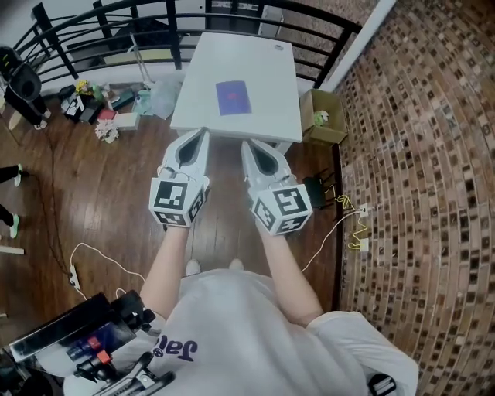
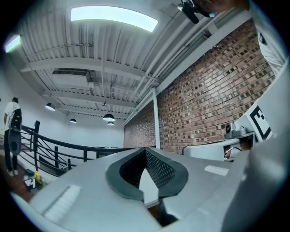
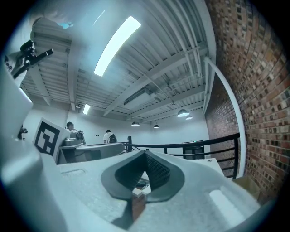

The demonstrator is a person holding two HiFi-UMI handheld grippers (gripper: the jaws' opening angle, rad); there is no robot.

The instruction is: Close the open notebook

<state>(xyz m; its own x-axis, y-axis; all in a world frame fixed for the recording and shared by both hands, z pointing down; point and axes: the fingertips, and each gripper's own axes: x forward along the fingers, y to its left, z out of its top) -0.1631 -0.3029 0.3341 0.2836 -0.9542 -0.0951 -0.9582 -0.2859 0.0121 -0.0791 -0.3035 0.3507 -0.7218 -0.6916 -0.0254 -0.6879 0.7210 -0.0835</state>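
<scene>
A purple notebook (image 1: 233, 97) lies flat near the middle of the white table (image 1: 271, 69), showing one purple cover. My left gripper (image 1: 203, 133) is held level just short of the table's front edge, jaws together with nothing between them. My right gripper (image 1: 249, 145) hangs beside it, a little further back from the edge, also shut and empty. In the left gripper view the left gripper (image 2: 145, 150) has its dark pads meeting at the tip. In the right gripper view the right gripper (image 3: 145, 154) does the same. Neither gripper touches the notebook.
A black railing (image 1: 155, 15) curves behind the table. A cardboard box (image 1: 323, 117) stands on the floor at the table's right, against a brick wall (image 1: 418, 155). Clutter (image 1: 104, 108) lies on the wooden floor to the left. Cables (image 1: 352, 224) trail at the right.
</scene>
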